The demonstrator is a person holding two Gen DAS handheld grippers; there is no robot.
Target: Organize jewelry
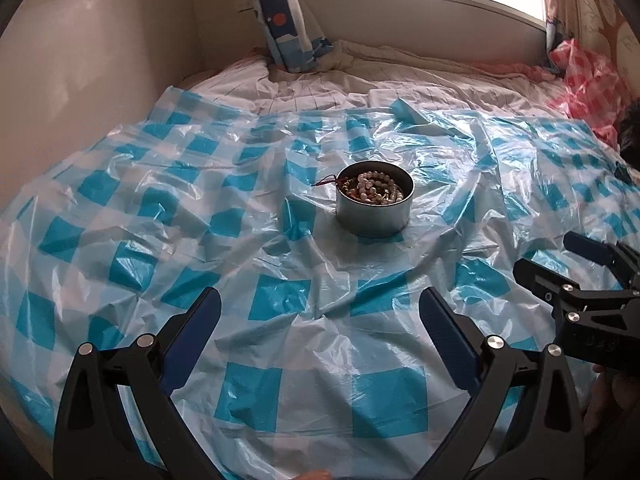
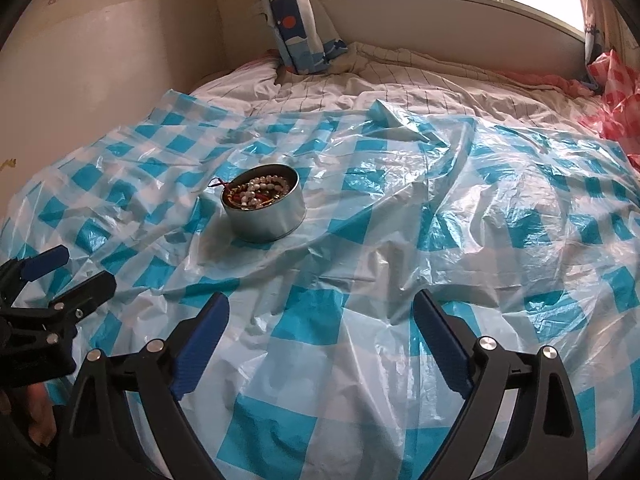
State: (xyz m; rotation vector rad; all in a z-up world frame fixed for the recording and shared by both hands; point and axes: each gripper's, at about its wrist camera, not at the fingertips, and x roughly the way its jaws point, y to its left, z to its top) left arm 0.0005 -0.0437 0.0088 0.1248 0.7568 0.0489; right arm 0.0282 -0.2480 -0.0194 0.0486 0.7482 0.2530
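Note:
A round silver tin (image 1: pixel 374 216) stands on the blue-and-white checked plastic sheet (image 1: pixel 280 296); it also shows in the right wrist view (image 2: pixel 266 218). Inside lie white bead bracelets (image 1: pixel 378 188) and red-brown beads, with a dark red tassel (image 1: pixel 326 181) hanging over the left rim. My left gripper (image 1: pixel 320 312) is open and empty, well short of the tin. My right gripper (image 2: pixel 320 316) is open and empty, nearer than the tin and to its right. Each gripper shows at the edge of the other's view, the right gripper (image 1: pixel 560 256) and the left gripper (image 2: pixel 68 268).
The sheet covers a bed with a striped quilt (image 1: pixel 400 76) behind it. A wall (image 1: pixel 80 80) runs along the left. A blue patterned curtain (image 1: pixel 284 20) hangs at the back under a window. A red-and-white plastic bag (image 1: pixel 588 80) lies at the far right.

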